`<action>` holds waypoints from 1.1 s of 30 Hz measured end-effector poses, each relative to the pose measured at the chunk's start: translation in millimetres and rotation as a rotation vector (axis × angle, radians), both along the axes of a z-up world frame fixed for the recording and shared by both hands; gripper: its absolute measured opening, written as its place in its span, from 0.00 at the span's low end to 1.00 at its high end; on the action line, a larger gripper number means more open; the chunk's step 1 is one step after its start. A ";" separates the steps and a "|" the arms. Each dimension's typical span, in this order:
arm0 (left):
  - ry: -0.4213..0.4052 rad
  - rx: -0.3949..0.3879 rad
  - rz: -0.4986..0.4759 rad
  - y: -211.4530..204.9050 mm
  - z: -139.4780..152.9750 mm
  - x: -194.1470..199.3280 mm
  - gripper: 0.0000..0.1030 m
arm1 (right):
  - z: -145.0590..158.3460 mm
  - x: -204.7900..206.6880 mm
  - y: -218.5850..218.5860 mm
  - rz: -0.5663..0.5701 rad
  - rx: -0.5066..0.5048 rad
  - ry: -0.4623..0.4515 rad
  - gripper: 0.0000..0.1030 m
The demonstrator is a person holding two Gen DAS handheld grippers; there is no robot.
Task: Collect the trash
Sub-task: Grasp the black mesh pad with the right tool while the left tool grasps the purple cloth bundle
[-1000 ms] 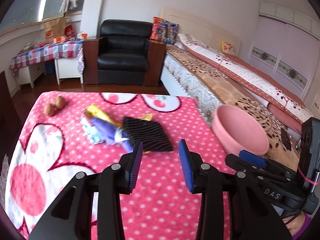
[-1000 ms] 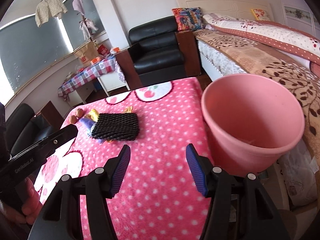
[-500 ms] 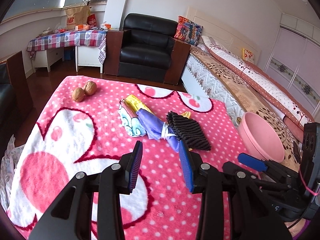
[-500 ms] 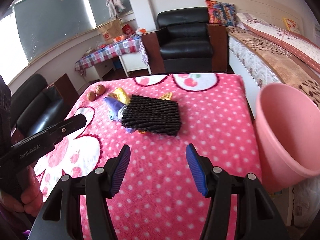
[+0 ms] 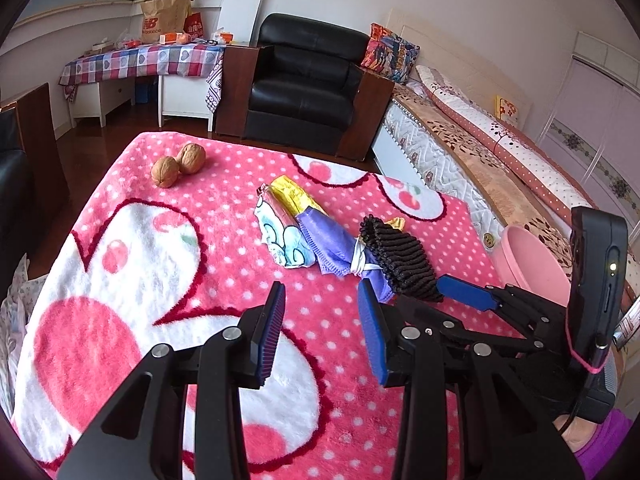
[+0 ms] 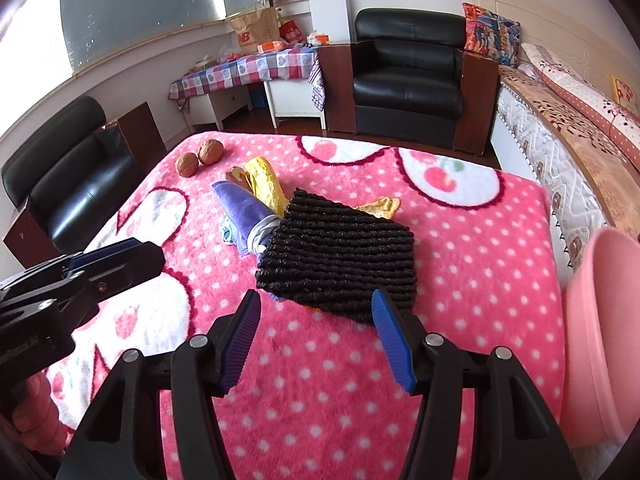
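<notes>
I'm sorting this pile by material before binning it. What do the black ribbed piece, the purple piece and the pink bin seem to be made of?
Black ribbed piece: probably foam or rubbery mesh, matte, with bumpy rows. Purple piece: likely thin plastic film, slightly glossy, creased and cinched at one end. Pink bin: apparently moulded plastic, smooth with a soft sheen.

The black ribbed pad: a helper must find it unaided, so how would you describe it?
On the pink dotted blanket, look at the litter pile in the middle. The black pad lies at the pile's near end, partly over a purple wrapper. It alone is black, ribbed and square; the rest is bright, crumpled packaging.
</notes>
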State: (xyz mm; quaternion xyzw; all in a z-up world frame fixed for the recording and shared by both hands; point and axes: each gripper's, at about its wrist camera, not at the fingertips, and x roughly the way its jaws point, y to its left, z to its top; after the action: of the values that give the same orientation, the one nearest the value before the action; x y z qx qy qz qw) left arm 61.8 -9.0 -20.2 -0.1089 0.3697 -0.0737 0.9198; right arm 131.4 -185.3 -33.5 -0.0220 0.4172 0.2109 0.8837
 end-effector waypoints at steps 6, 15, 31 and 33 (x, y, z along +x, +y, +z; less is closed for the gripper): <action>0.013 0.001 -0.004 -1.4 -5.0 4.5 0.37 | -4.6 4.7 -5.7 -0.007 0.058 0.048 0.12; 0.080 -0.063 -0.040 -18.8 -16.7 21.8 0.37 | 16.6 -16.1 -35.5 -0.083 0.198 0.048 0.10; 0.155 -0.118 0.012 -48.1 -37.9 58.0 0.36 | 21.8 -39.5 -73.3 -0.164 0.286 0.051 0.10; 0.147 -0.110 0.005 -50.1 -39.0 58.4 0.24 | 21.2 -40.7 -73.6 -0.167 0.289 0.051 0.10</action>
State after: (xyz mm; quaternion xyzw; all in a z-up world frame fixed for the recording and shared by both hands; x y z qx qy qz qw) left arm 120.3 -59.0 -59.2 -0.1651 0.4314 -0.0835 0.8830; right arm 90.7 -258.9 -12.3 0.1454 0.4052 0.1952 0.8812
